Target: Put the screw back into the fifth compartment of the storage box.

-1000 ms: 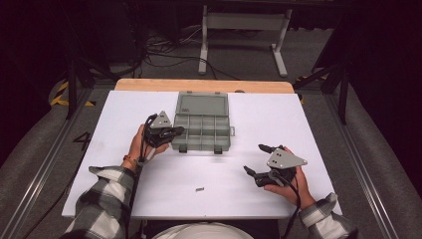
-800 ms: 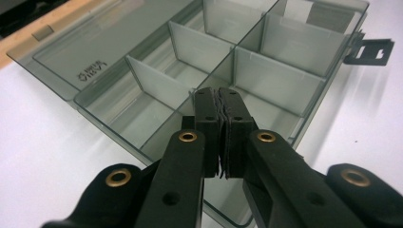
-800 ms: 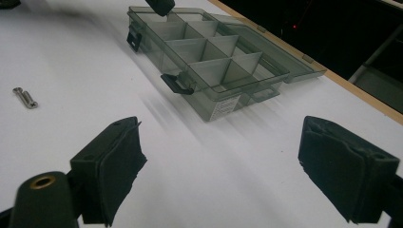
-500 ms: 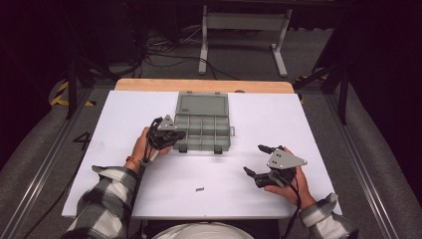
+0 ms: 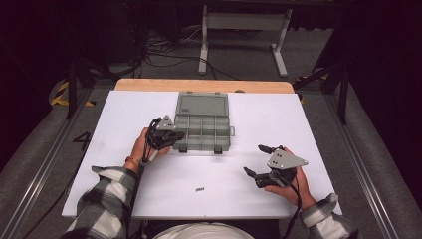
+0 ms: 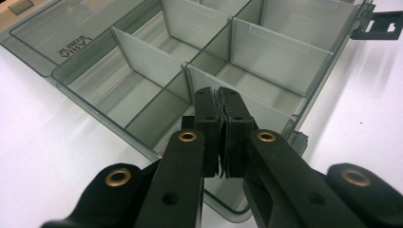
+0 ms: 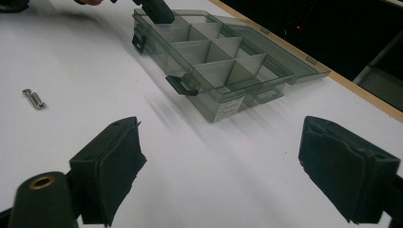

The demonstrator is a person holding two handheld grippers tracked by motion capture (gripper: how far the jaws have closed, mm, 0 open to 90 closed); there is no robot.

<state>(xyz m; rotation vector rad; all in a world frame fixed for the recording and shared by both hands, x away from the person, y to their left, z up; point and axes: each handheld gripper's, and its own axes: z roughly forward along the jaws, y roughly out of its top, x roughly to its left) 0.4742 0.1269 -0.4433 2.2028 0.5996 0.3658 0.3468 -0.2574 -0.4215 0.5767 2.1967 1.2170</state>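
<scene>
Left gripper (image 5: 171, 135) has its jaws pressed together, nothing between the pads. Right gripper (image 5: 259, 159) rests low, jaws spread wide apart.

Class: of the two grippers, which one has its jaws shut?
The left gripper, poised over the compartment box; its pads press together, whereas the right gripper's stand wide apart.
</scene>
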